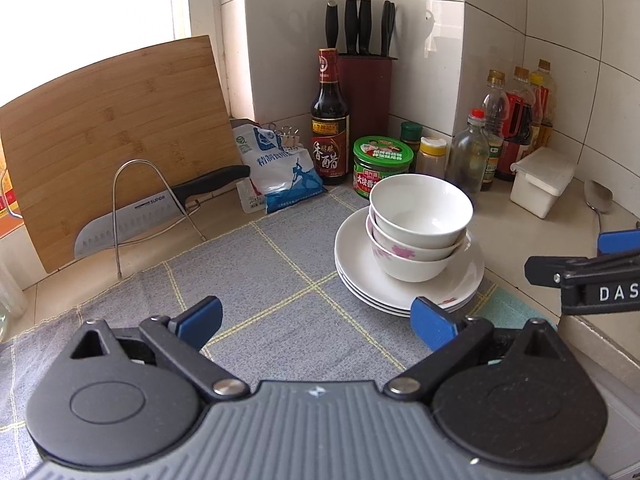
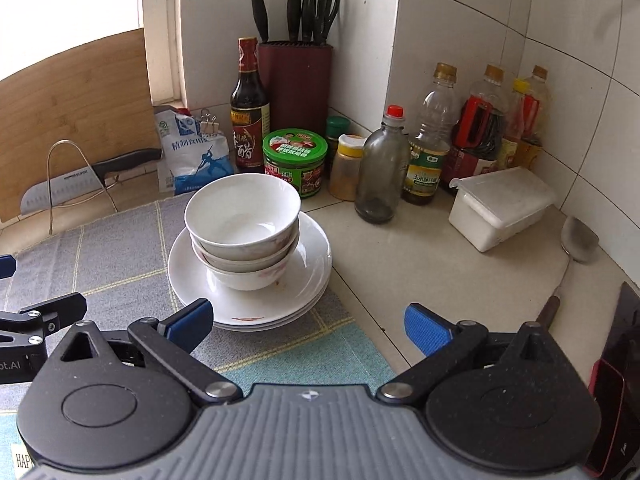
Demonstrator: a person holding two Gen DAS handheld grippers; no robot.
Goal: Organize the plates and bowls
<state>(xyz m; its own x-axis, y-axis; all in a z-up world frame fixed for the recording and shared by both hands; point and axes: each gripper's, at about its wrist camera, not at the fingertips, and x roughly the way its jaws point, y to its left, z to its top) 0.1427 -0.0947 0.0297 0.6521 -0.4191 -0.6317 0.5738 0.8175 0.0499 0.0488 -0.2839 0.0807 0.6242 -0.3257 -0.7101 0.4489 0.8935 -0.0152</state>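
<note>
Three white bowls (image 1: 420,224) are nested and stand on a stack of three white plates (image 1: 352,256) on a grey checked cloth (image 1: 248,280). The same bowls (image 2: 244,224) and plates (image 2: 308,264) show in the right wrist view. My left gripper (image 1: 316,322) is open and empty, just in front of and left of the plates. My right gripper (image 2: 308,326) is open and empty, in front of the stack's right edge. The right gripper's side also shows in the left wrist view (image 1: 580,276).
A cutting board (image 1: 112,136) and knife (image 1: 160,208) in a wire rack stand at the left. A salt bag (image 1: 276,168), vinegar bottle (image 1: 330,120), knife block (image 1: 366,92), green jar (image 1: 382,164), oil bottles (image 2: 432,140), white box (image 2: 500,208) and ladle (image 2: 576,244) line the back.
</note>
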